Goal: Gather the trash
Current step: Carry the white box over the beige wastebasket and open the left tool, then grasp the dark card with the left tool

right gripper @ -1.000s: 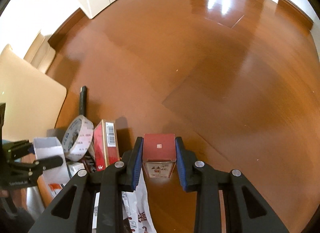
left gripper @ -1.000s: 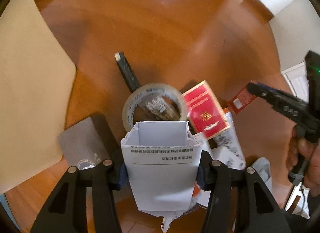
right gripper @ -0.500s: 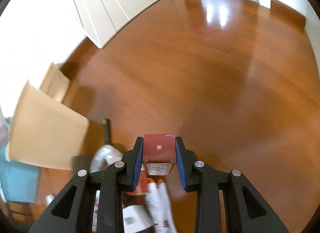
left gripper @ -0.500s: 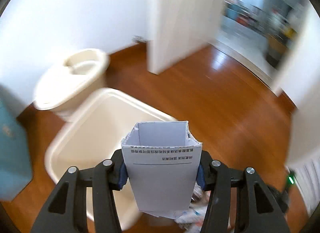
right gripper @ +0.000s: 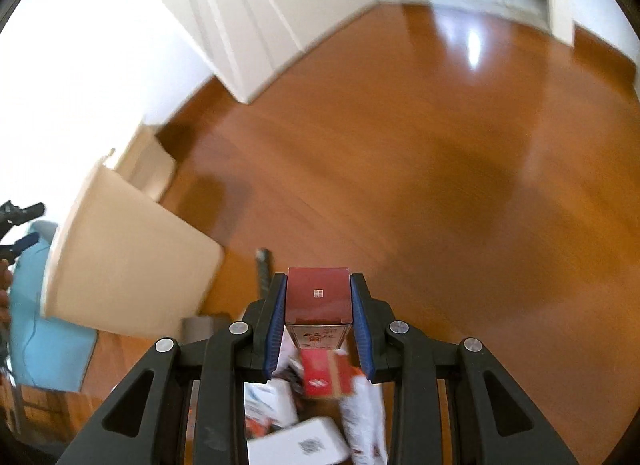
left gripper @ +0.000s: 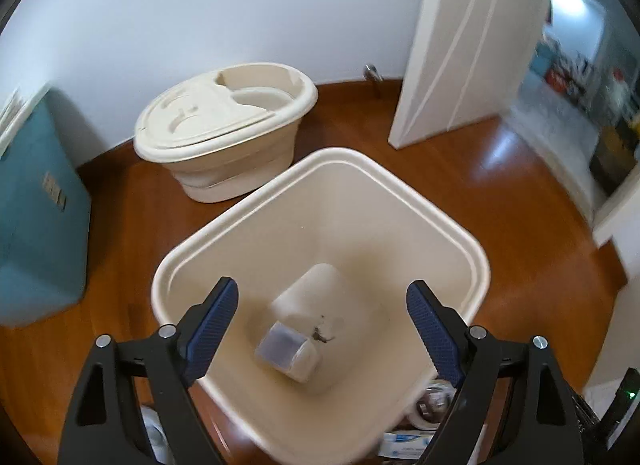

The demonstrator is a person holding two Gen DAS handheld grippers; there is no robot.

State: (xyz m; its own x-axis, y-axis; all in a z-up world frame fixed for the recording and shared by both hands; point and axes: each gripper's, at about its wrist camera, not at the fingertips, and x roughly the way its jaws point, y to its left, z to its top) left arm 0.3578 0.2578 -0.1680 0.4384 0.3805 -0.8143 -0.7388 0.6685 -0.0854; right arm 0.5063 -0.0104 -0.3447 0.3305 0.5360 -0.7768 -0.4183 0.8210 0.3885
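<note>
The left gripper point(left gripper: 322, 319) hangs over the bin point(left gripper: 478, 253) with its jaws wide apart; they have just been opening, and nothing is between the blue pads point(left gripper: 214, 319) now. It points down into the mouth of the bin, which I judge is the reason for this pose: a thing let go here falls inside. On the bottom of the bin lies a small white box point(left gripper: 286, 351), tilted on its side, with a dark smudge just beside it; apart from these the bin looks empty. The right gripper point(right gripper: 319, 313) is closed on a red box point(right gripper: 319, 293), the pads pressing its two sides, so the box is held above the floor and ready to be carried. Below it, on the floor point(right gripper: 440, 185), the rest of the trash point(right gripper: 320, 405) lies in a loose heap: red and white packets and a white box, all blurred. In the right view the bin stands to the left of this heap, near it, so the way for the red box is short. Farther off, behind the bin, a cream tub point(left gripper: 224, 125) with a lid stands against the wall, a teal cabinet point(left gripper: 36, 221) is at the left, and a white door point(left gripper: 460, 41) stands at the right.
</note>
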